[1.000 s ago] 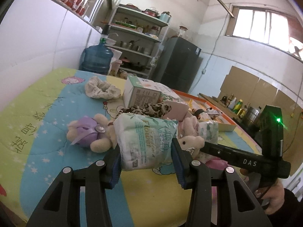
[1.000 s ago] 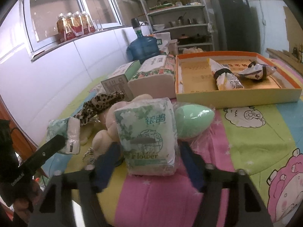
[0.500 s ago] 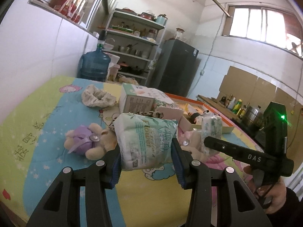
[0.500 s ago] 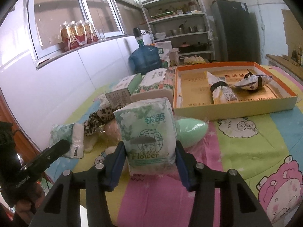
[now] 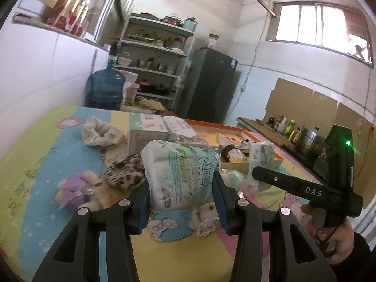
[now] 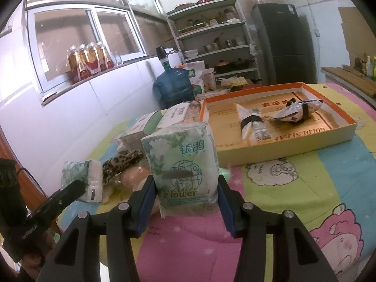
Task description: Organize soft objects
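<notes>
My left gripper (image 5: 181,202) is shut on a white-and-green tissue pack (image 5: 181,174) and holds it above the bedspread. My right gripper (image 6: 185,202) is shut on a second tissue pack (image 6: 185,169), also lifted; that pack shows in the left wrist view (image 5: 262,157) and the left one in the right wrist view (image 6: 82,178). A plush toy in purple (image 5: 77,188), a leopard-print soft item (image 5: 124,171) and a pale green soft egg shape (image 5: 235,177) lie on the bed below.
An orange-rimmed shallow box (image 6: 338,131) holds two banded packets (image 6: 251,124). Tissue cartons (image 5: 150,127) and a crumpled cloth (image 5: 98,134) lie behind. A water jug (image 6: 174,87), shelves and a fridge stand at the back wall.
Both grippers have lifted their tissue packs higher off the bed. The view now sits further above the toys and the orange box.
</notes>
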`<state>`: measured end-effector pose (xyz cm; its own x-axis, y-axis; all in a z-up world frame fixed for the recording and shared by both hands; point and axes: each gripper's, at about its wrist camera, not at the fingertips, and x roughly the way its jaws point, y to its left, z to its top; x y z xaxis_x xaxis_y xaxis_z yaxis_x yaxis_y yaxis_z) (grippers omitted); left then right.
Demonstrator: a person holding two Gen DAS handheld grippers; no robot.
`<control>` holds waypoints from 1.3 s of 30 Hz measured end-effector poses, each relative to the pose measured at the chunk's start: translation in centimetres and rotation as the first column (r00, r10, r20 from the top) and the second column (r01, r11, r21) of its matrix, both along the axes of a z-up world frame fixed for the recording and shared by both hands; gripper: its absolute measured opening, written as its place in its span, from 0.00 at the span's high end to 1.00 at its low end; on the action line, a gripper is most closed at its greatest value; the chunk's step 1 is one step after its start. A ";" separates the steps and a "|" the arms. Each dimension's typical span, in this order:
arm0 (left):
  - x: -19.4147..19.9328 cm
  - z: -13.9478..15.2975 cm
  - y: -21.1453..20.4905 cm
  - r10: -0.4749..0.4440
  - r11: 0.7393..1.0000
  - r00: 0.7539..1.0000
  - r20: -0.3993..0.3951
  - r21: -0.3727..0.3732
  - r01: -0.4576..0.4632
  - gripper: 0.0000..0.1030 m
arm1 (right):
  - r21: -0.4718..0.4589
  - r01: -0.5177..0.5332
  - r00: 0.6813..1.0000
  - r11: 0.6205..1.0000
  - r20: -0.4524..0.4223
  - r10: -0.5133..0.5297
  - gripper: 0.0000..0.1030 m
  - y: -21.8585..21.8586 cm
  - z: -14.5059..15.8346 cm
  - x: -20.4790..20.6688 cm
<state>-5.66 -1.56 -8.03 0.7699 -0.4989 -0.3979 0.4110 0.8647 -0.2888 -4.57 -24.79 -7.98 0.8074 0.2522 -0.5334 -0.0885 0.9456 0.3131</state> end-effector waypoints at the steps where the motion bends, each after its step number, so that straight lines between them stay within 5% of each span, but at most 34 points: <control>1: 0.1 0.1 -0.3 -0.003 1.000 1.000 0.001 0.002 0.003 0.54 | 0.001 0.003 1.000 1.000 0.002 -0.003 0.51 -0.3 0.1 0.0; 39: 7.0 4.0 -18.6 -0.102 0.991 0.995 0.019 0.093 0.099 0.54 | 0.048 0.160 0.985 0.986 0.054 -0.163 0.51 -15.7 1.4 3.1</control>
<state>1.34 -20.20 -4.03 0.7275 -0.5367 -0.4276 0.5030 0.8409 -0.1997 -1.45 -40.53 -6.55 0.8685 0.1378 -0.4762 0.0453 0.9345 0.3530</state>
